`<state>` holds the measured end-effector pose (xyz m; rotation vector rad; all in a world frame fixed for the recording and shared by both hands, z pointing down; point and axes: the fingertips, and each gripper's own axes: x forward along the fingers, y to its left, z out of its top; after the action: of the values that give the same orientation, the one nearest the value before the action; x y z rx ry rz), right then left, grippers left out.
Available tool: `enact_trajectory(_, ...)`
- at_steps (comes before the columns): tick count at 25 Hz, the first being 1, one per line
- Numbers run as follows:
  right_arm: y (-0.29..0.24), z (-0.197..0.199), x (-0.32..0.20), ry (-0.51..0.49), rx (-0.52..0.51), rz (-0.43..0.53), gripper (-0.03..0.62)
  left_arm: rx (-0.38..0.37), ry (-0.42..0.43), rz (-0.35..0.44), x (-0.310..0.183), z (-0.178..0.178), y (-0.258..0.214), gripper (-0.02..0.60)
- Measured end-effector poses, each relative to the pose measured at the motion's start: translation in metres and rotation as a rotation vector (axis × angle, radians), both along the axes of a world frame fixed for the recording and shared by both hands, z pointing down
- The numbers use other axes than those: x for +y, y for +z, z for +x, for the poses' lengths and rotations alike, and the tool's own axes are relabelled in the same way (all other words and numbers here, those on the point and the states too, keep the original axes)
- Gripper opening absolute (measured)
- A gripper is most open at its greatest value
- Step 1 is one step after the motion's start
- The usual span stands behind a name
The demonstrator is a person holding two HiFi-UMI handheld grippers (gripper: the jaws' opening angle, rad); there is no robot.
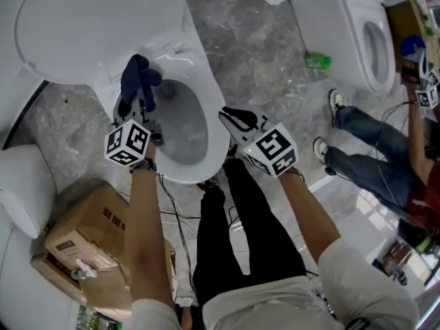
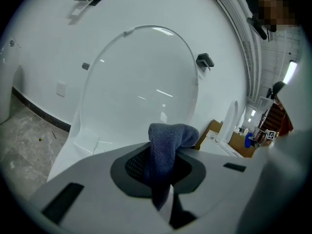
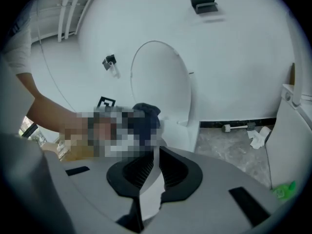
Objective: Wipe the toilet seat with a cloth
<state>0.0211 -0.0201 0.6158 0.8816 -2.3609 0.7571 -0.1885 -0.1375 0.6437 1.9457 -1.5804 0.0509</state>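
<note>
A white toilet stands below me with its lid raised and its bowl rim bare. My left gripper is over the back left of the bowl, shut on a dark blue cloth that bunches up past the jaws. In the left gripper view the cloth hangs between the pads of the gripper, in front of the lid. My right gripper sits over the rim's right side. Its jaws stand almost together with a thin slit where white shows; nothing is clearly gripped.
A cardboard box lies on the floor at lower left beside another white fixture. A second toilet stands at upper right with a green object near it. Another person's legs are at right. Cables trail by my feet.
</note>
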Motion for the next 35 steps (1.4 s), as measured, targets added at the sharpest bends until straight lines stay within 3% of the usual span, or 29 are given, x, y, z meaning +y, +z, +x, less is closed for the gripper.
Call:
enact_trajectory(7,-0.032,0.018,-0.02,0.057,-0.045,0.052,0.057,-0.005,0.045,-0.028,-0.017,0.024,0.022,0.041)
enact_trajectory(13,-0.036,0.04,-0.017,0.096,-0.046,0.042,0.057,0.006,0.092,-0.037,-0.027,0.053,0.031,0.041)
enact_trajectory(18,-0.032,0.056,-0.013,0.11,-0.038,0.032,0.057,-0.046,0.199,-0.035,-0.032,0.089,0.036,0.041)
enact_trajectory(25,-0.057,0.071,0.003,0.131,-0.015,0.063,0.057,-0.056,0.338,-0.043,-0.004,0.147,0.025,0.041)
enact_trajectory(35,-0.038,0.086,0.003,0.167,-0.03,0.055,0.057,-0.074,0.435,-0.076,0.018,0.188,0.057,0.041)
